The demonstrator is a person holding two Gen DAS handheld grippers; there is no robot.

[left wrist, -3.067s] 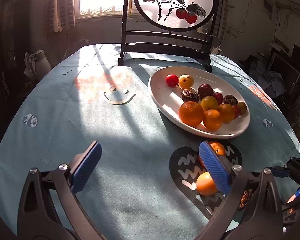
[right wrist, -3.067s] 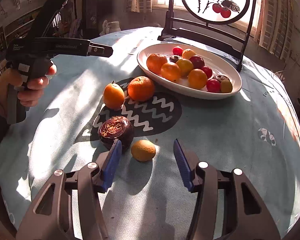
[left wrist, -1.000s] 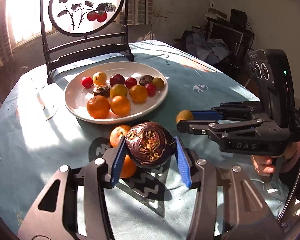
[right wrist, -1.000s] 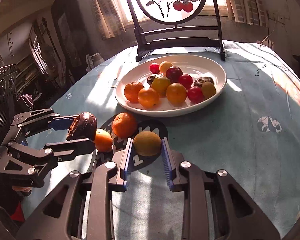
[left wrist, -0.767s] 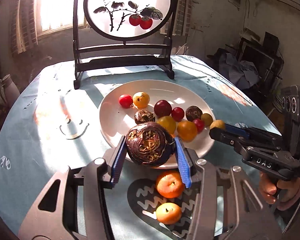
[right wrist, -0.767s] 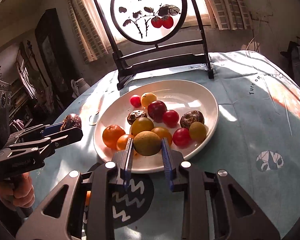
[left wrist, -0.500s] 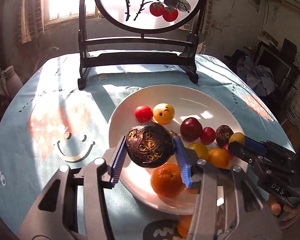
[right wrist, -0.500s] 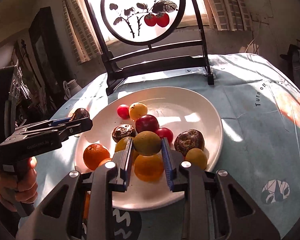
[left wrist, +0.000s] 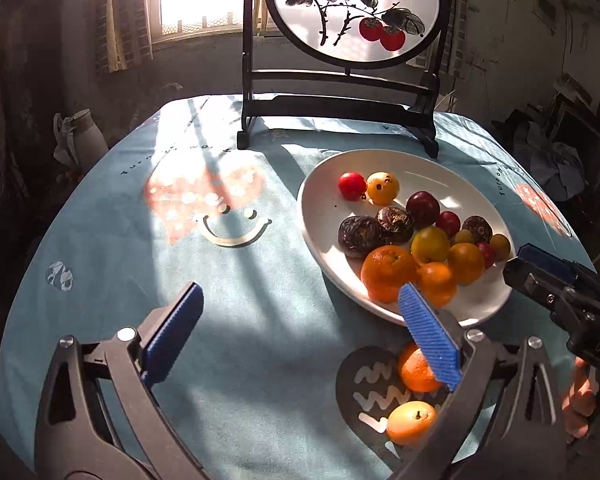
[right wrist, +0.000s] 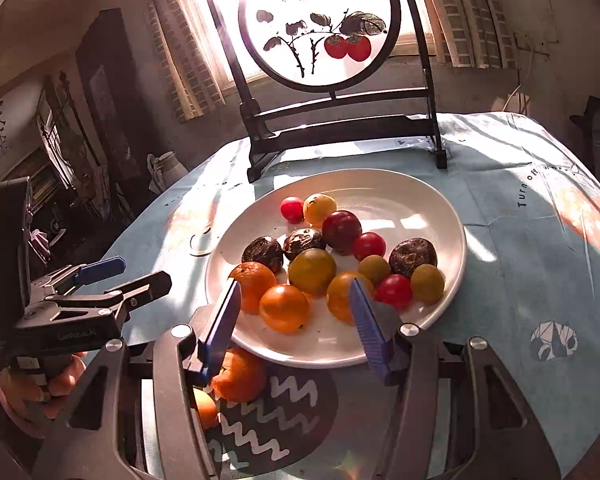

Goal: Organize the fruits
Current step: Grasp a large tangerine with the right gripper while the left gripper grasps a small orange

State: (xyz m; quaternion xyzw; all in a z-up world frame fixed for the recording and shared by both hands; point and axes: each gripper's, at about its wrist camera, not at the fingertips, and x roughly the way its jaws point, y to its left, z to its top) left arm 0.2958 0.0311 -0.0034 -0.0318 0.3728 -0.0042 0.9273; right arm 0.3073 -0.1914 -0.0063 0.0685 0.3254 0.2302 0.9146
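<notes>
A white oval plate holds several fruits: oranges, red and yellow ones, dark wrinkled ones. The dark wrinkled fruit lies at its near left, the yellow-green fruit among the oranges. My left gripper is open and empty over the cloth, left of the plate. My right gripper is open and empty at the plate's near rim. An orange and a small yellow-orange fruit lie on the dark zigzag patch.
A round painted screen on a black stand stands behind the plate. The table has a light blue cloth with a smiley print. A white jug stands beyond the left edge.
Both grippers have opened. The dark wrinkled fruit and the yellow-green fruit left the jaws and now lie on the plate. The left gripper has drawn back to the left.
</notes>
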